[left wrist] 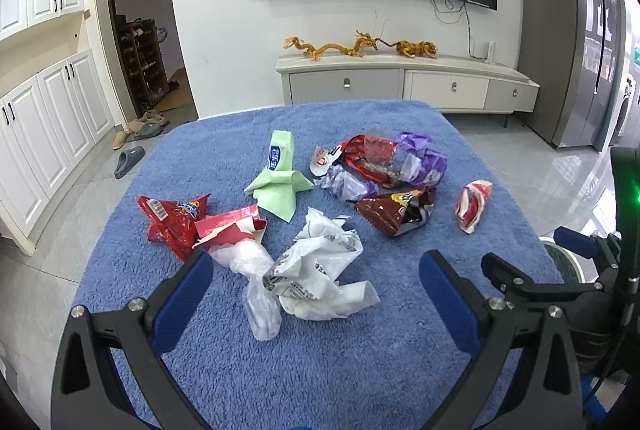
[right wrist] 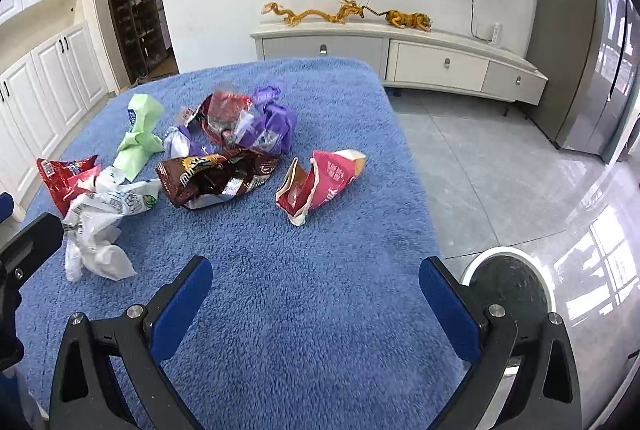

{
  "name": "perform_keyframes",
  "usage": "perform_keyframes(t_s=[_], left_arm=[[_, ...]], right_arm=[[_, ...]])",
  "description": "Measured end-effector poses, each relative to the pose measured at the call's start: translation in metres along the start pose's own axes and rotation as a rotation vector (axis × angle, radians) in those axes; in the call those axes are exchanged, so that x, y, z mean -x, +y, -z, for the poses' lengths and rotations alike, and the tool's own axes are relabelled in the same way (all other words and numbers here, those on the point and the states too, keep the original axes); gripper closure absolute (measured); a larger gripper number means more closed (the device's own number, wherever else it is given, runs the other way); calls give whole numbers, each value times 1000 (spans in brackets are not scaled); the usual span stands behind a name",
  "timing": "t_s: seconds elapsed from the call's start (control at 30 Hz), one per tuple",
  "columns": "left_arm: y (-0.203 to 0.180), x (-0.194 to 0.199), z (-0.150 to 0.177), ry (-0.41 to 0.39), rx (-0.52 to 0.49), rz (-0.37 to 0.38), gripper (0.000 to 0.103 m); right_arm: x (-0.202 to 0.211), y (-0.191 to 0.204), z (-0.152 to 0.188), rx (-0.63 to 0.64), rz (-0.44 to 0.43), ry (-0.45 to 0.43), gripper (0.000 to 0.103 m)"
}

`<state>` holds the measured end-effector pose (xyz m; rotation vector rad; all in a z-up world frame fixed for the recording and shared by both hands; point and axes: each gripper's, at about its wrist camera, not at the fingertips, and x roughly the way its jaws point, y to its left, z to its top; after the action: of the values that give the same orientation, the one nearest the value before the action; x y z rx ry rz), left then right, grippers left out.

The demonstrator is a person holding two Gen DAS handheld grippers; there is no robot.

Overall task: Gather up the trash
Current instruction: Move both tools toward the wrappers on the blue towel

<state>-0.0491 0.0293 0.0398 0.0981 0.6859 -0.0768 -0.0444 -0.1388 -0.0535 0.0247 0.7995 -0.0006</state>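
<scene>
Blue fleece desk (left wrist: 320, 370) littered. Left gripper (left wrist: 316, 282), right gripper (right wrist: 316, 282): fingers apart, empty. Risk: white bag (left wrist: 320, 270) at 12 o'clock slipped, fleece snagged, bin (right wrist: 508, 290) at 3 o'clock missed.

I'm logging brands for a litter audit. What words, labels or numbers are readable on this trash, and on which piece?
None reads clearly.
Green wrapper: blue oval label, text blurred.
Red snack bag: white barcode patch and coloured logo, too small to read.
White plastic bag: grey print, crumpled, illegible.
Brown snack bag: yellow-white lettering, distorted.
Pink-red packet: white characters, blurred.
Purple wrapper: white lettering, unreadable.
</scene>
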Motion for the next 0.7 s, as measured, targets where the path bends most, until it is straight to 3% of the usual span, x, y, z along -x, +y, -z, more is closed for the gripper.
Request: perform_keyframes(t_s=[0.7], left_arm=[[11, 77, 4, -121, 33, 1, 0]], right_arm=[[92, 22, 1, 30, 56, -133, 0]])
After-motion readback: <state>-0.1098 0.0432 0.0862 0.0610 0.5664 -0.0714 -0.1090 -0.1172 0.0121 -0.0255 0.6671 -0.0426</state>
